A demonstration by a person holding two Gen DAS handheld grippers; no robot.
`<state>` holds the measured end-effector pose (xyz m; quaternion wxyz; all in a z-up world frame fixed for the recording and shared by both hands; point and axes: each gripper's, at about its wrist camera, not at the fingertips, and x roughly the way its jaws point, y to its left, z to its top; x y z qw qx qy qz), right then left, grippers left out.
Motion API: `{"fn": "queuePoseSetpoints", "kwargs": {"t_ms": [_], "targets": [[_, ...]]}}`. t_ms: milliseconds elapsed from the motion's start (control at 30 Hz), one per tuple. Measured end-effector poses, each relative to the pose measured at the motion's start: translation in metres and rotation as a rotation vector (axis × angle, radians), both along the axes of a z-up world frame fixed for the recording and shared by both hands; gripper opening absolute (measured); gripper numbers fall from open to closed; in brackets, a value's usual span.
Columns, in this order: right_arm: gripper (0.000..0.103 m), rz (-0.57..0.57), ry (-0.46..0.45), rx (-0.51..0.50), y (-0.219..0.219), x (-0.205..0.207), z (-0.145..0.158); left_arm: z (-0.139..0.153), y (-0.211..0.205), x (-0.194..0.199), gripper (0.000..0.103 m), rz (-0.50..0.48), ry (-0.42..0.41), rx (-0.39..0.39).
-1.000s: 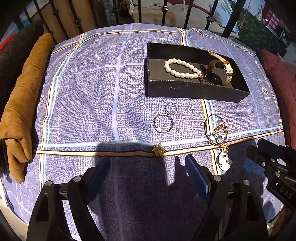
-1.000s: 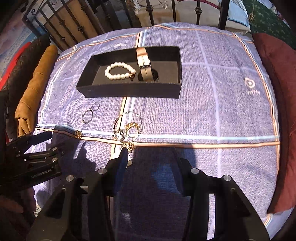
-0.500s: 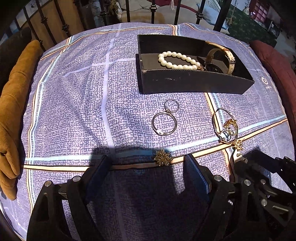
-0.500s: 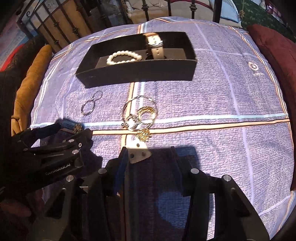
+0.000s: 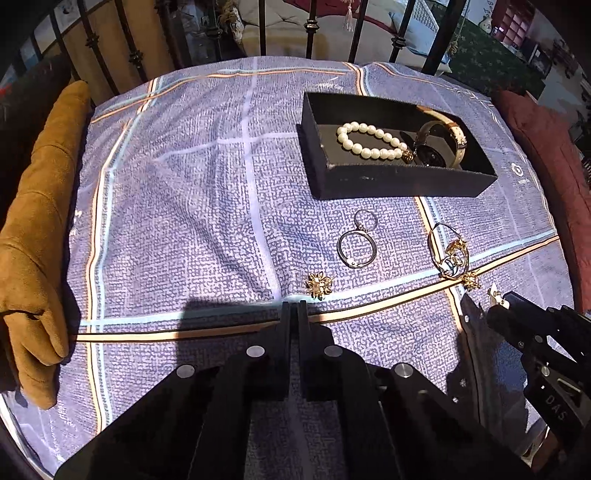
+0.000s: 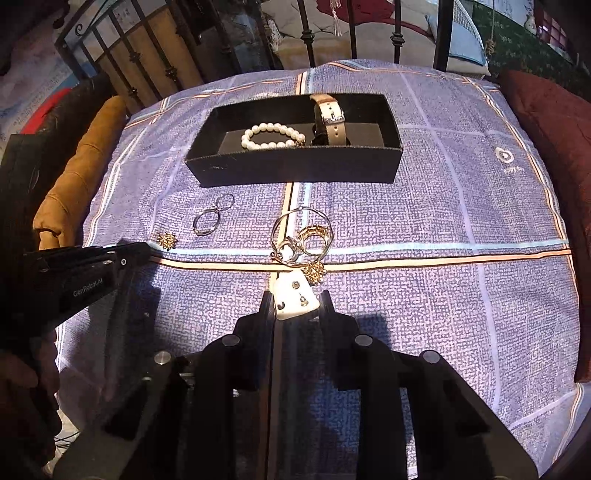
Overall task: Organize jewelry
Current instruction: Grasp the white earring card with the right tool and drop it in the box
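Observation:
A black tray on the blue cloth holds a pearl bracelet and a beige-strap watch. In front of it lie silver hoop earrings, a gold flower brooch, and a bangle with rings. My left gripper is shut and empty just short of the brooch. My right gripper is shut on a white earring card carrying a gold flower stud.
A tan suede cushion lies along the left edge and a dark red cushion along the right. Black iron railings stand behind the table. The blue cloth covers the whole table.
Both grippers have closed. The left one shut empty just below the brooch and pulled back a little. The right one moved forward and closed on the white earring card.

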<state>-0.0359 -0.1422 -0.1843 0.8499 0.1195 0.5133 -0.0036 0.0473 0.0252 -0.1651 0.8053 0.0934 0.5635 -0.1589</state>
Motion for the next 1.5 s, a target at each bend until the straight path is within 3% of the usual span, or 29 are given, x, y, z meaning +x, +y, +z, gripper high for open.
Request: {"fn": "queuePoseSetpoints", "kwargs": {"t_ms": [433, 767, 1133, 1167, 1200, 1233, 1267, 1333, 1500], "targets": [[0.026, 0.024, -0.097, -0.001, -0.010, 0.011, 0.040, 0.048, -0.017, 0.003, 0.003, -0.006, -0.054, -0.044], [0.026, 0.027, -0.207, -0.068, -0.028, 0.064, 0.068, 0.069, -0.062, 0.039, 0.003, -0.037, -0.108, -0.096], [0.026, -0.013, -0.178, -0.126, -0.060, 0.123, 0.048, 0.059, -0.099, 0.092, 0.003, -0.023, -0.112, -0.115], [0.027, -0.015, -0.171, -0.123, -0.062, 0.126, 0.045, 0.057, -0.100, 0.095, 0.009, -0.017, -0.107, -0.112], [0.030, -0.017, -0.163, -0.120, -0.064, 0.130, 0.042, 0.053, -0.101, 0.098, 0.036, -0.006, -0.097, -0.105], [0.034, -0.020, -0.153, -0.121, -0.065, 0.133, 0.040, 0.051, -0.102, 0.100, 0.054, 0.007, -0.092, -0.095], [0.036, -0.024, -0.145, -0.125, -0.066, 0.134, 0.039, 0.051, -0.100, 0.101, 0.065, 0.024, -0.105, -0.086], [0.049, -0.039, -0.142, -0.138, -0.070, 0.133, 0.038, 0.050, -0.097, 0.102, 0.066, 0.028, -0.111, -0.091], [0.051, -0.038, -0.158, -0.143, -0.071, 0.117, 0.046, 0.053, -0.071, 0.097, 0.071, 0.073, -0.115, -0.091]]}}
